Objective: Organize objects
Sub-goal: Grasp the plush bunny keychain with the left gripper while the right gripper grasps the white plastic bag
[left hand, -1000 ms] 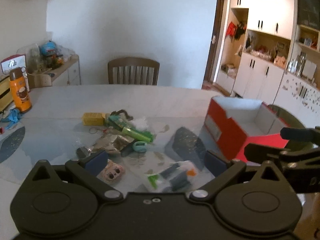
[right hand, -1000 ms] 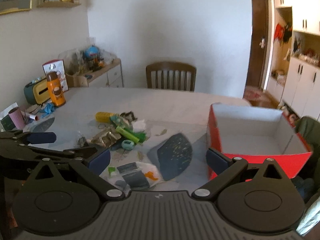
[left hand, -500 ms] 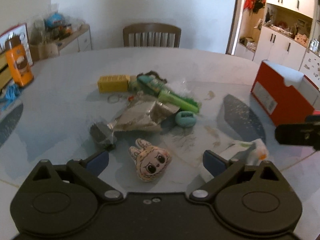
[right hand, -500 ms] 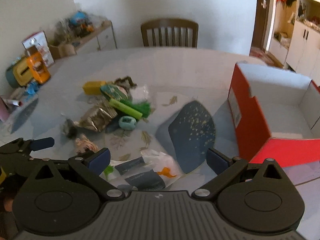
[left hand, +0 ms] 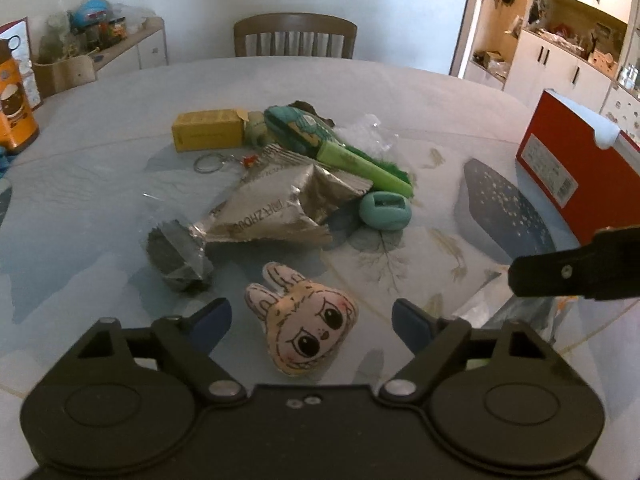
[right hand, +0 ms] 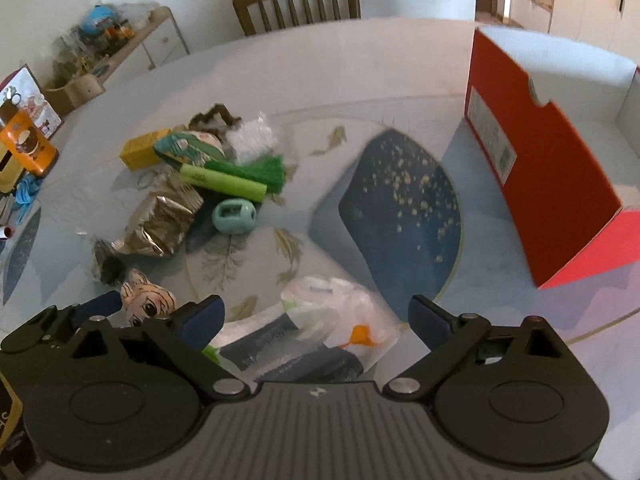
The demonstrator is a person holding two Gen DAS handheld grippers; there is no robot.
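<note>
A small plush rabbit face (left hand: 306, 322) lies on the table between the open fingers of my left gripper (left hand: 310, 318). Beyond it is a heap: a silver foil bag (left hand: 280, 206), a dark wrapped lump (left hand: 178, 254), a teal oval piece (left hand: 385, 211), a green marker (left hand: 360, 164), a yellow box (left hand: 208, 129). My right gripper (right hand: 316, 318) is open over a clear plastic bag (right hand: 320, 328) holding dark packets. The plush rabbit (right hand: 150, 304) shows at its left, beside the left gripper's fingers (right hand: 98, 304). A red open box (right hand: 548, 152) stands to the right.
A wooden chair (left hand: 294, 36) stands at the table's far side. An orange flask (left hand: 14, 108) is at the left edge, with a cluttered sideboard (left hand: 100, 40) behind. White cupboards (left hand: 560, 40) line the right wall. The right gripper's finger (left hand: 576, 272) reaches in from the right.
Both grippers have dropped lower and closer to the table. The left one now straddles the plush rabbit; the right one has come down over the plastic bag.
</note>
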